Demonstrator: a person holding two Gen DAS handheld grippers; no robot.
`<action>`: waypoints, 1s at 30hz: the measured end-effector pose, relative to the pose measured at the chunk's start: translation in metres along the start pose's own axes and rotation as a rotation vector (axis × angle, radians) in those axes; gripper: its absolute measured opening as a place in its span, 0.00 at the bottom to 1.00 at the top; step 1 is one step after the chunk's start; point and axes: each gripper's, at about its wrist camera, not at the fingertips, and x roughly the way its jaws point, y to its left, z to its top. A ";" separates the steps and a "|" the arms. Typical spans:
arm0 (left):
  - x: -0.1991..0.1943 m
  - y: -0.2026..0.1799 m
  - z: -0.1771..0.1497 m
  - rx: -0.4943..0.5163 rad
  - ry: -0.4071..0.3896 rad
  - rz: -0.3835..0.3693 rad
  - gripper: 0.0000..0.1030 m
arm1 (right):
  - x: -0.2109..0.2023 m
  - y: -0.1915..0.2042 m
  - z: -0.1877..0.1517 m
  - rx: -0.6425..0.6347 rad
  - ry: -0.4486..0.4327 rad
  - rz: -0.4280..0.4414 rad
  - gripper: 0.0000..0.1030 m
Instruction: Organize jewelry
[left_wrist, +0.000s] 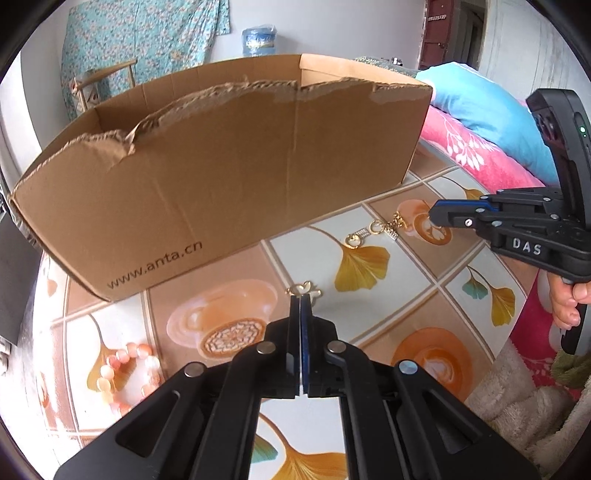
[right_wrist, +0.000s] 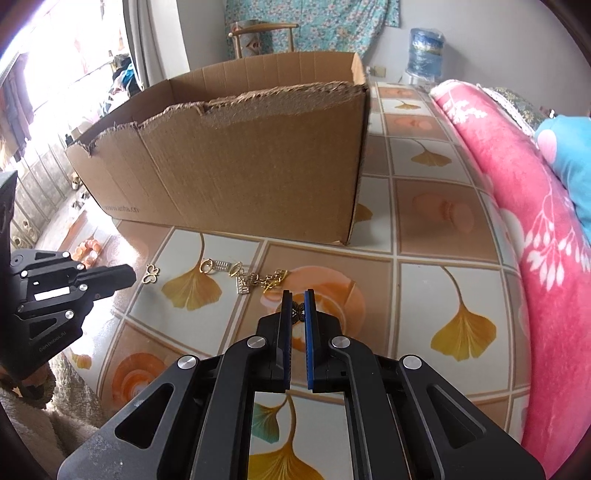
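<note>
My left hand-held gripper is closed, tips right at a gold butterfly charm on the surface; can't tell if the charm is actually pinched or just touched. My right hand-held gripper is clamped on a small dark butterfly charm, held between the blue pads just above the surface. A cluster of gold rings and pendants lies just ahead of the right gripper, near the front wall of the cardboard box. A pink bead bracelet lies on the surface left of my left gripper. The box is open at the top with a torn front edge. A pink blanket is to the right.
</note>
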 end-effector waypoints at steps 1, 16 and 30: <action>0.000 0.000 0.000 -0.003 0.005 -0.002 0.01 | -0.002 -0.001 -0.002 0.004 -0.004 0.002 0.04; 0.012 0.007 0.017 -0.157 0.106 -0.044 0.27 | -0.002 -0.006 -0.003 0.047 -0.032 0.085 0.04; 0.031 -0.021 0.043 -0.167 0.225 0.148 0.24 | 0.003 -0.012 -0.007 0.072 -0.099 0.196 0.04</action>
